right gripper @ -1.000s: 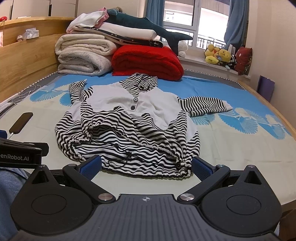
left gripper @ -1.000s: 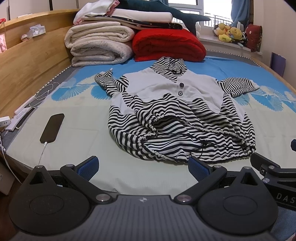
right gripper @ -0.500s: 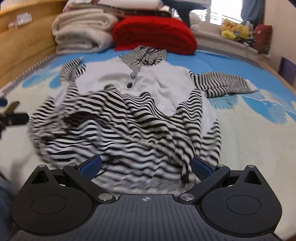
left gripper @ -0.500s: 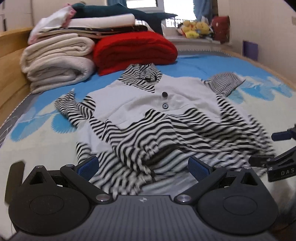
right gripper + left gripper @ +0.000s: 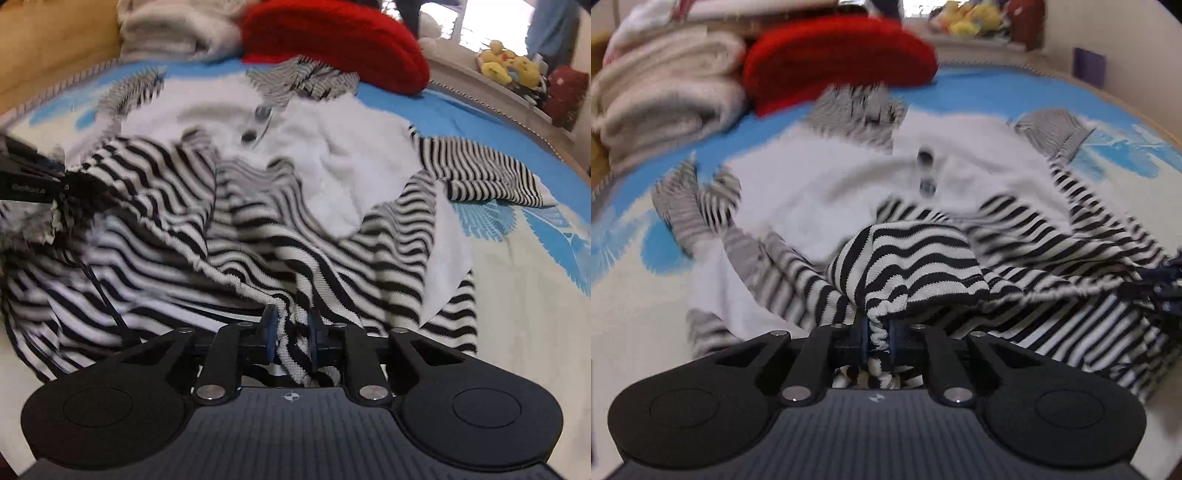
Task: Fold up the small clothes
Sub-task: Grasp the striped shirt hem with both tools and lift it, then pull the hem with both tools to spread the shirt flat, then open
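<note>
Already both grippers are at the near hem of the striped top (image 5: 849,192), which lies spread on the bed (image 5: 635,295) with its collar toward the far side, just in front of a red folded blanket (image 5: 838,59) and a stack of cream blankets (image 5: 665,96). The left gripper (image 5: 878,338) has its fingers narrowing onto a bunched bit of the gathered hem, and the cloth is clearly pinched between the blue pads. The right gripper (image 5: 291,332) is doing the same farther along the hem to the right, its fingers closing with striped fabric caught between them. In the right wrist view the left gripper shows at the far left edge, so the two grips sit well apart along the hem, one toward each bottom corner. The garment's long axis runs from the fingers away to the collar, and the white chest panel with two dark buttons (image 5: 925,170) lies straight ahead of both. One striped sleeve (image 5: 487,173) stretches out to the right, the other bunches up at the left. Judging from this, a fold would carry the hem away toward the collar, both hands travelling together; neither is notably nearer.
</note>
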A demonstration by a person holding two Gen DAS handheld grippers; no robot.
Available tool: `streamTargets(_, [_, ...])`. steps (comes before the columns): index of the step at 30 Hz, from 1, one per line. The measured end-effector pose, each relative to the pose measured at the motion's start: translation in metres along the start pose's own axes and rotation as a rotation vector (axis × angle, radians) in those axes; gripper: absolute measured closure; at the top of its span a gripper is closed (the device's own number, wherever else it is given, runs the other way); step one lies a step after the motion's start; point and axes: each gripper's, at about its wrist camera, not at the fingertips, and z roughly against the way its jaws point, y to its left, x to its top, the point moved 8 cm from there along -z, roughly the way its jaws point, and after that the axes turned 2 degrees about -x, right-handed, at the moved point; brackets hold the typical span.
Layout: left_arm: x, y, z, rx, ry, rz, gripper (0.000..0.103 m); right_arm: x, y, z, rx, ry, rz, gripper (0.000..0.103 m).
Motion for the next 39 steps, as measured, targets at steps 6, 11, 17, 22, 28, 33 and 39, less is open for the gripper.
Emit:
streamTargets(6, [-0.031,-0.002,0.082,0.034,0.017,-0.139,0.092,0.009,-0.008,0.071,0.139,-0.103,-0.067,0.09])
streamTargets(11, [-0.094,-0.01,0.095,0.055,0.135,-0.204,0.103,-0.013,0.002,0.118,0.179,-0.096,0.004,0.103])
streamTargets(17, [-0.115,0.005,0.08,0.082,0.133,-0.123,0.094,-0.042,0.004,0.111,0.088,-0.034,0.042,0.094])
streamTargets(22, [-0.089,0.003,0.072,0.03,0.04,-0.08,0.029,-0.035,-0.02,0.086,0.009,-0.035,-0.022,0.049])
streamTargets(28, [-0.07,-0.014,0.032,0.056,0.065,-0.142,0.048,-0.037,-0.001,0.042,-0.026,0.006,0.121,0.058])
streamTargets(33, [-0.055,-0.01,0.049,0.045,0.011,-0.129,0.094,-0.02,-0.01,0.058,-0.006,-0.065,0.042,0.092])
streamTargets(39, [-0.08,-0.012,0.106,0.078,-0.006,-0.24,0.095,-0.012,-0.015,0.125,0.071,-0.149,0.043,0.093])
